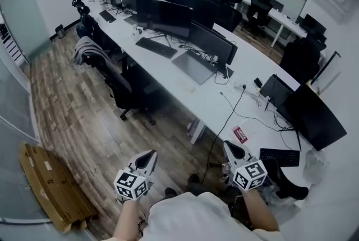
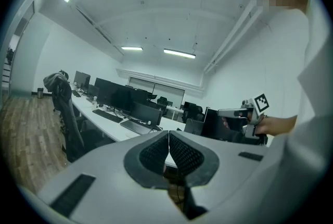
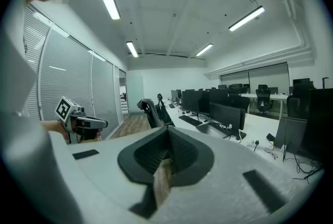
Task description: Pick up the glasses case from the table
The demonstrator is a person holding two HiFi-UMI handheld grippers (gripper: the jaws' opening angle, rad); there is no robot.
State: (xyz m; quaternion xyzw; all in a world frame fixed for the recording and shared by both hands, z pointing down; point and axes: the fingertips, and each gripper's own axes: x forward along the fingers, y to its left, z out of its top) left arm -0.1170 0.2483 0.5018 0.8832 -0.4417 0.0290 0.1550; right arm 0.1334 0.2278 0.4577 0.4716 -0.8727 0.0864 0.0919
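Left tongs and right tongs are both clenched, empty. On the white bench, a red flat item carries white print too small to read.

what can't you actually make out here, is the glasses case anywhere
- Glasses case: not identifiable in any view. The small red item on the white table in the head view is too small to name.
- Table's near part: in both gripper views it is hidden behind the bodies of the left claw and right claw, both shut.
- Table's right end: in the head view it is covered by a black monitor.
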